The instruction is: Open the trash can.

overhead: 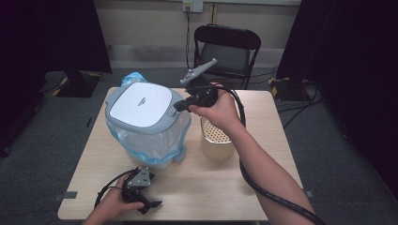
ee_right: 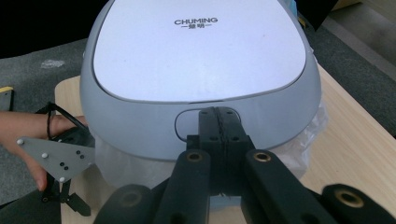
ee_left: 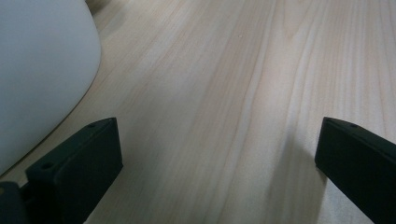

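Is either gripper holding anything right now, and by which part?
Nothing is held. The right gripper is shut, tips at the bin lid's button; the left gripper is open over the table.

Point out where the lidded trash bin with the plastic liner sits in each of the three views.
High view: the trash bin stands left of centre on the table.
Left gripper view: its white wall curves through the upper-left corner.
Right gripper view: its grey-rimmed lid spans the upper middle, the shut right claw at its front button.
Shared landmark: the pale wooden tabletop.
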